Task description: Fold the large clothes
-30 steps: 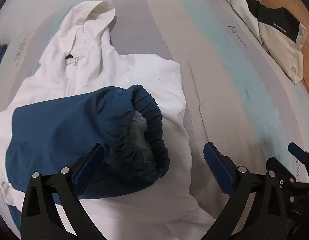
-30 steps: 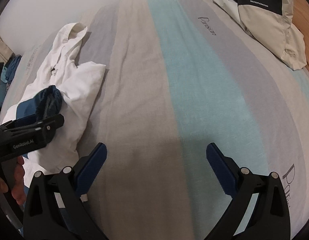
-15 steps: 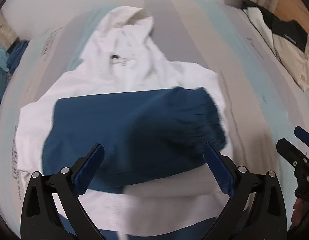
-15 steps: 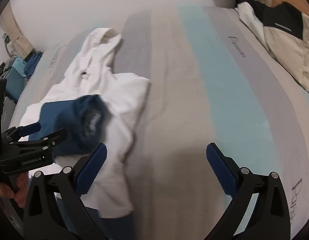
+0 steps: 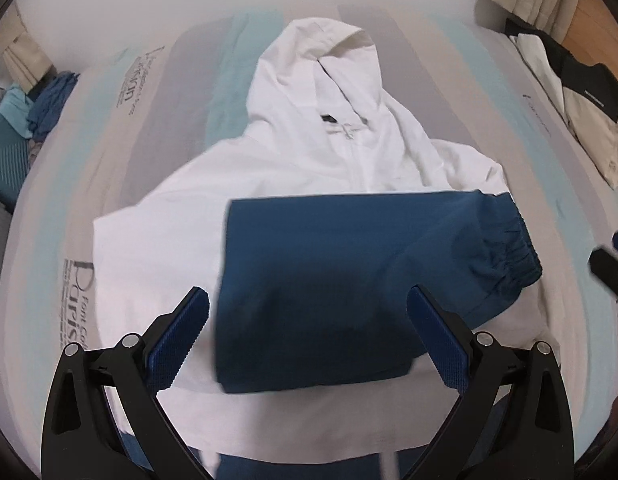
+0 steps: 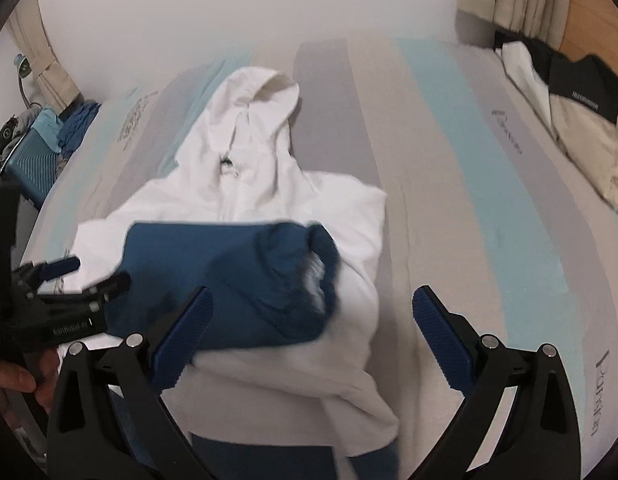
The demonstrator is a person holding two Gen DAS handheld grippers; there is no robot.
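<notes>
A white hooded jacket lies face up on the striped bed, hood at the far end. Its blue sleeve lies folded across the chest, elastic cuff to the right. My left gripper hovers open and empty over the sleeve. In the right wrist view the jacket and sleeve lie left of centre. My right gripper is open and empty above the jacket's right side. The left gripper shows at the left edge there.
A beige and black jacket lies at the bed's far right, also in the right wrist view. Blue clothes and a teal case sit beyond the bed's left edge. Curtains hang behind.
Both grippers have pulled back and swung left, so the whole jacket now sits centred. The blue sleeve now lies flat across the chest. Both grippers stay open.
</notes>
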